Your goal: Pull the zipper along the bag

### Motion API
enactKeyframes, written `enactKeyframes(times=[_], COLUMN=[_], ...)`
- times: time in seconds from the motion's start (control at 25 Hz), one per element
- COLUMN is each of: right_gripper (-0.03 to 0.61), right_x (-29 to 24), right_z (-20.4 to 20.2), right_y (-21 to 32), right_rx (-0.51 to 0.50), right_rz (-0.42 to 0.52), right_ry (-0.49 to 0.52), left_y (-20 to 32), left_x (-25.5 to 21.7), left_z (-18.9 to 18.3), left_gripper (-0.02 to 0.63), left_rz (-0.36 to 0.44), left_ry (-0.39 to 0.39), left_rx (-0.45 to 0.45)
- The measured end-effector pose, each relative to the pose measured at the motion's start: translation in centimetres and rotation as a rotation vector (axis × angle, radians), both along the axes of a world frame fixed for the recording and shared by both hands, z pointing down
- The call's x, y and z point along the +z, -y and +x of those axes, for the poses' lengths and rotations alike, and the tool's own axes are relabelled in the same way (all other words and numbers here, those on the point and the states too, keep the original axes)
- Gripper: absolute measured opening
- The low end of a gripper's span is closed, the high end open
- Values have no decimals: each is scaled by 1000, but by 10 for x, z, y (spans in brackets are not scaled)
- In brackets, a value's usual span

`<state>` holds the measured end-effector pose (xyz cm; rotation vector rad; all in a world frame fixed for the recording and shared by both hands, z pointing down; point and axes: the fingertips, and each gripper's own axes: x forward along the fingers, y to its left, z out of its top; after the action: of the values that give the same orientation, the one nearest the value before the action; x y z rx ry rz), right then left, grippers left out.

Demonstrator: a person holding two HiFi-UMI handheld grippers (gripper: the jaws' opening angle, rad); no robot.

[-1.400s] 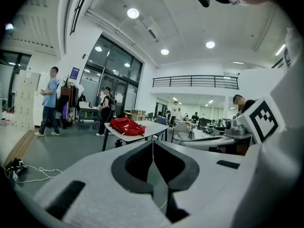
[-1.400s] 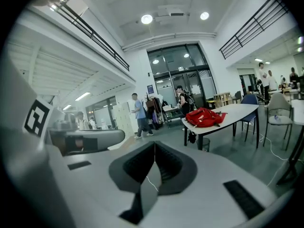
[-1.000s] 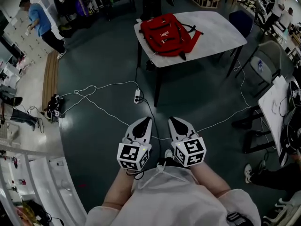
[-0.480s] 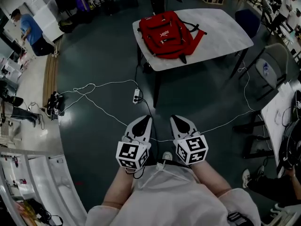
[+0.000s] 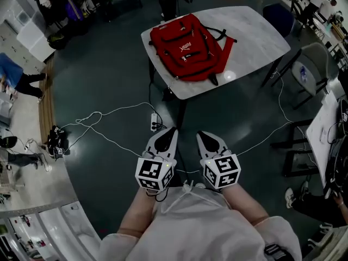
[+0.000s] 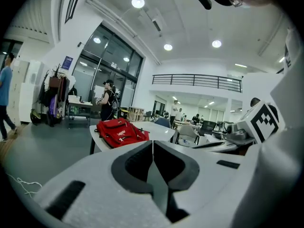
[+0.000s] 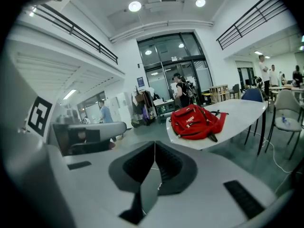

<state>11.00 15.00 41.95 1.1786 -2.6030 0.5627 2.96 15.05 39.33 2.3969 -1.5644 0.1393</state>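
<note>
The red fabric backpack (image 5: 187, 47) on the pale rounded table (image 5: 255, 34) has drawn slightly nearer in the head view; I judge the approach under way, zipper untouched; left gripper (image 5: 171, 132) and right gripper (image 5: 201, 136) sit well short of it, jaws pressed together, empty.

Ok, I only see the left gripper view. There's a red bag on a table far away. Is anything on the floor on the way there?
Observer: Yes. The head view shows a power strip and a white cable on the floor between you and the table.
Operator: Is my other gripper holding something?
Observer: No. In the right gripper view, the right gripper has its fingers together on nothing.
Operator: How is the bag lying?
Observer: From above, the red bag lies flat on the table's left part, with one strap reaching toward the near edge.
</note>
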Motion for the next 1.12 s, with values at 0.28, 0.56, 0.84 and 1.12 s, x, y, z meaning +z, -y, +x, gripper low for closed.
enactKeyframes(times=[0.28,0.56,0.84,1.12], right_gripper=[28,28,28,28], right_x=[3,-4,6,42], right_z=[-64,-108,-124,-114], right_y=[87,142,172,205], right_rx=[134,246,277,281], right_rz=[-10,-48,-77,-157], right_ry=[-41,-43,-73,-100], left_y=[97,166,189,216], left_x=[6,8,34,67], left_z=[-80,-137,-142,-123], left_gripper=[23,23,23,23], left_rz=[-30,-72,-155,-189], left_ry=[-53,-68,-71,44], left_rx=[82,160,220,282])
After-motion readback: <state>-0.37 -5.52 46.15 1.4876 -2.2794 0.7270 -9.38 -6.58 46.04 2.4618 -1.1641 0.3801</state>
